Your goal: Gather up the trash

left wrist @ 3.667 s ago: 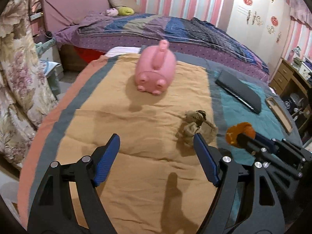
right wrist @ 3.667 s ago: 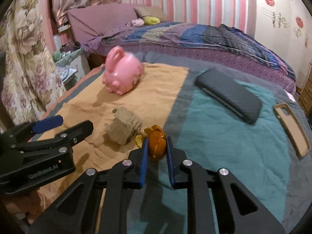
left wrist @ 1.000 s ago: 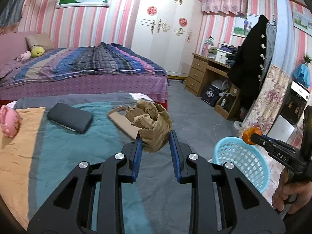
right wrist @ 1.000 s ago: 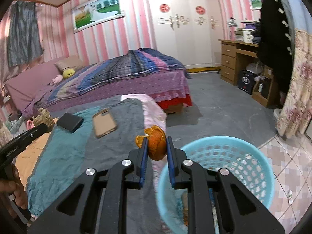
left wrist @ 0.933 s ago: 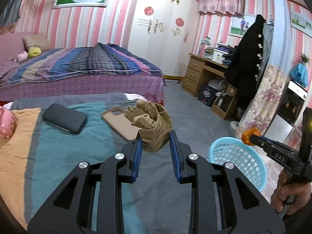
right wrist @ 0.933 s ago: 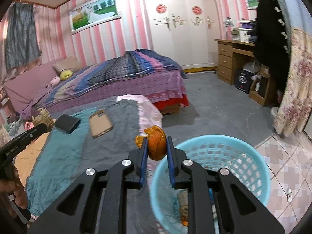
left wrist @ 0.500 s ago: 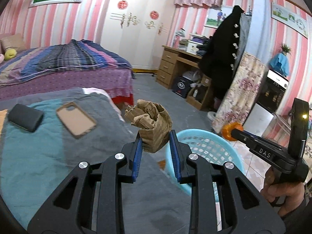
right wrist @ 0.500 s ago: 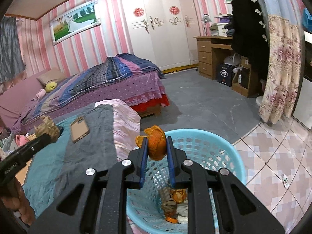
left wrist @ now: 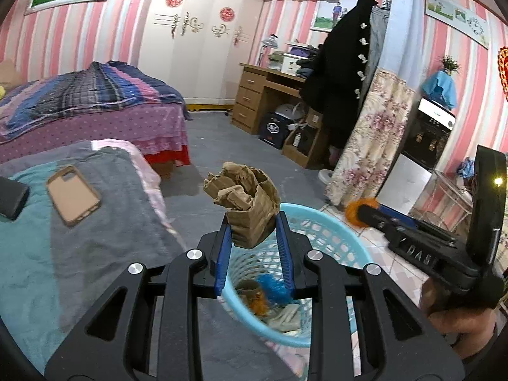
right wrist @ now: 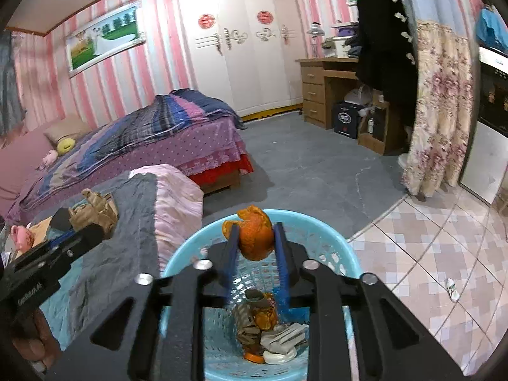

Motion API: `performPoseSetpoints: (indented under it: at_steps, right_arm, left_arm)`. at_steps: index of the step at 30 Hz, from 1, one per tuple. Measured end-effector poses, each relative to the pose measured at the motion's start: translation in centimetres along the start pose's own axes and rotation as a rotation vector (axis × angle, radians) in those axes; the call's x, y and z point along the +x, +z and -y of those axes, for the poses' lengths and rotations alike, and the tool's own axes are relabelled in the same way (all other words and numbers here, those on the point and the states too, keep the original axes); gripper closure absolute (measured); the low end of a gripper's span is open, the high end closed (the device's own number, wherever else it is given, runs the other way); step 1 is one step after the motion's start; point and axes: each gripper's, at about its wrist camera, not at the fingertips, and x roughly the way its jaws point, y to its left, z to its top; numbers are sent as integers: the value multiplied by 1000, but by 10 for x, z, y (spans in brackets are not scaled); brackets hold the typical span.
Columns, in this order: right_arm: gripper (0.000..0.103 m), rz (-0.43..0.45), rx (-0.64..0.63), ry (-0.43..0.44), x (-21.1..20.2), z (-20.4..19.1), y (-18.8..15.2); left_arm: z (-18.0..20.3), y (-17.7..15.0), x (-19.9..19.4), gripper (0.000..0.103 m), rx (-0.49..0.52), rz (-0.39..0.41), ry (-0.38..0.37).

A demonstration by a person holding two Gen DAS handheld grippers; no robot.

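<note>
**Two items held over one basket**

One blue basket [right wrist: 343, 254] stands on the floor beside the bed [left wrist: 104, 222]. Above it, the right gripper [right wrist: 254, 238], jaws opening, has one orange peel [right wrist: 255, 238] between them. The left gripper [left wrist: 252, 235] pinches one crumpled paper bag [left wrist: 247, 203]. One phone case [left wrist: 73, 194] lies on the bed.

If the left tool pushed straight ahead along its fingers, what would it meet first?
Probably the inside of the light blue plastic basket: the left tool, shut on the crumpled brown paper bag, points down over its near rim toward the trash already inside. Depth is uncertain.
</note>
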Motion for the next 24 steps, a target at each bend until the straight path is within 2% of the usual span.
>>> performPoseSetpoints:
  at_steps: [1, 8, 10, 11, 12, 14, 16, 19, 21, 24]
  right_arm:
    - [36, 7, 5, -12, 1, -1, 0]
    - [35, 36, 51, -58, 3, 5, 2]
    - [35, 28, 53, -58, 4, 7, 4]
    - [35, 28, 47, -60, 5, 5, 4]
    - [35, 31, 48, -61, 4, 6, 5]
    - [35, 40, 45, -61, 1, 4, 7]
    - [35, 36, 36, -56, 2, 1, 5]
    - [35, 16, 11, -35, 5, -10, 5]
    - [35, 17, -20, -4, 3, -26, 4]
    - [33, 29, -92, 45, -5, -59, 0]
  left_arm:
    - [1, 0, 2, 77, 1, -1, -3]
    - [6, -4, 17, 76, 22, -39, -23]
    - [9, -5, 20, 50, 39, -56, -34]
    - [9, -7, 20, 26, 44, -42, -6]
    - [7, -7, 17, 21, 39, -28, 4]
    - [-2, -3, 11, 21, 17, -21, 6]
    - [-17, 0, -4, 19, -7, 8, 45]
    - [-44, -1, -32, 10, -40, 40, 148]
    - [-59, -5, -54, 5, -18, 48, 243]
    - [-78, -12, -89, 5, 41, 64, 422]
